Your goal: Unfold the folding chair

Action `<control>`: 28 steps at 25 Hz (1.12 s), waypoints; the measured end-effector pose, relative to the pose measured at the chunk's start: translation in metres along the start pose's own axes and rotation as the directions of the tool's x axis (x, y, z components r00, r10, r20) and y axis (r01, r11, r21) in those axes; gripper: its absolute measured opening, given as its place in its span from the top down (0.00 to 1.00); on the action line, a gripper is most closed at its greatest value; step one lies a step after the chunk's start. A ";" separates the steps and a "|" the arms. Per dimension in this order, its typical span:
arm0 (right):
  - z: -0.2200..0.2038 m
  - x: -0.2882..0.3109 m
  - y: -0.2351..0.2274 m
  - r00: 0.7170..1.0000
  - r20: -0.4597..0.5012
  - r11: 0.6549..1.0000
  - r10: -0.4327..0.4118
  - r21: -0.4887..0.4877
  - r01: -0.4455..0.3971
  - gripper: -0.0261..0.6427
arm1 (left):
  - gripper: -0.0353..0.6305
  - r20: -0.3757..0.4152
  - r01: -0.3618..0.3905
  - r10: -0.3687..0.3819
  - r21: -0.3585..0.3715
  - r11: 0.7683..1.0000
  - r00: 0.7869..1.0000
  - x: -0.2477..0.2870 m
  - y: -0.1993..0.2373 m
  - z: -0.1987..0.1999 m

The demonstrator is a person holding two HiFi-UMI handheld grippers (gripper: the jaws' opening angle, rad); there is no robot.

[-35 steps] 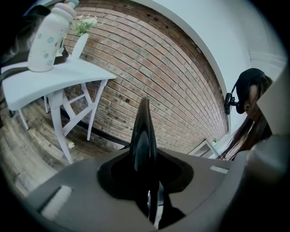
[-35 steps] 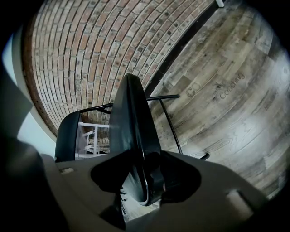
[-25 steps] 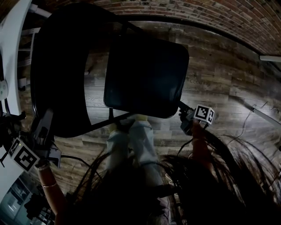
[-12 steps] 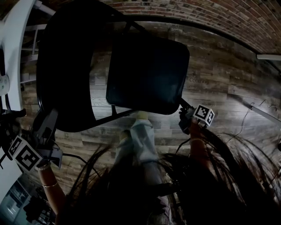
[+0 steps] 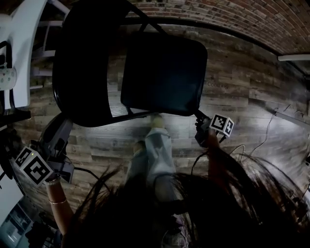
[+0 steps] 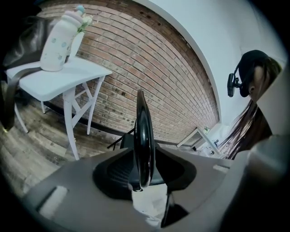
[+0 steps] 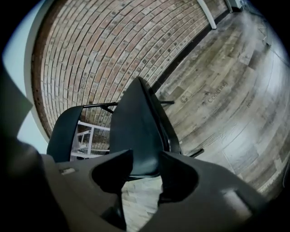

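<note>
The black folding chair stands on the wood floor, its backrest [image 5: 82, 72] at the left and its seat [image 5: 162, 72] beside it. My left gripper [image 5: 65, 123] is at the backrest's lower edge. In the left gripper view that edge [image 6: 141, 131] runs edge-on between the jaws of the left gripper [image 6: 144, 156]; they are closing, with a gap on each side. My right gripper [image 5: 197, 118] is at the seat's near right corner. In the right gripper view the seat [image 7: 136, 131] fills the gap of the right gripper [image 7: 146, 158], whose jaws are closing; no pad visibly presses.
A white table [image 6: 59, 77] with a pale bottle [image 6: 56, 43] stands left of the chair, also at the head view's left edge [image 5: 22, 53]. A brick wall [image 5: 232, 14] runs behind. A cable [image 5: 271, 131] lies on the floor at the right. The person's legs [image 5: 152, 155] stand below the seat.
The chair has shifted up and away in the head view. The left gripper has followed the backrest's edge up and to the right. The right gripper has risen slightly with the seat's corner.
</note>
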State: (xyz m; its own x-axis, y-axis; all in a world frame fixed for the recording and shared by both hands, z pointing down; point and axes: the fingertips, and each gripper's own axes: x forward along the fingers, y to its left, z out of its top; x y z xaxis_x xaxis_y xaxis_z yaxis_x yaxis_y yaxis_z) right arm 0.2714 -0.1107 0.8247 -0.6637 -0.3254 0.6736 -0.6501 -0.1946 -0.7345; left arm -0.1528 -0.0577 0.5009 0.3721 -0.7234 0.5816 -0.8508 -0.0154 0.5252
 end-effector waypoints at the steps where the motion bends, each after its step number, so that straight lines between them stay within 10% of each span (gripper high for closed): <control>1: -0.007 -0.001 0.002 1.000 -0.004 1.000 0.002 -0.001 -0.002 0.71 | 0.72 -0.002 0.002 -0.002 -0.003 1.000 1.000 -0.005 0.000 -0.005; 18: -0.114 -0.031 0.024 0.998 -0.064 0.997 0.013 -0.080 -0.018 0.72 | 0.72 -0.013 0.083 -0.084 -0.046 0.995 0.996 -0.063 -0.022 -0.081; 28: -0.139 -0.060 0.031 0.994 -0.112 0.990 -0.001 -0.141 -0.015 0.78 | 0.88 -0.018 -0.010 0.009 -0.070 0.998 1.000 -0.081 -0.039 -0.132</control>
State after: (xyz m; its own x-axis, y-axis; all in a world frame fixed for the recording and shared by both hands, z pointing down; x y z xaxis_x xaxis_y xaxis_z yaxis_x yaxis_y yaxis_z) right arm 0.2396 0.0314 0.7734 -0.7004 -0.2194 0.6791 -0.6857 -0.0570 -0.7256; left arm -0.1006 0.0927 0.5148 0.3712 -0.7113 0.5969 -0.8266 0.0398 0.5614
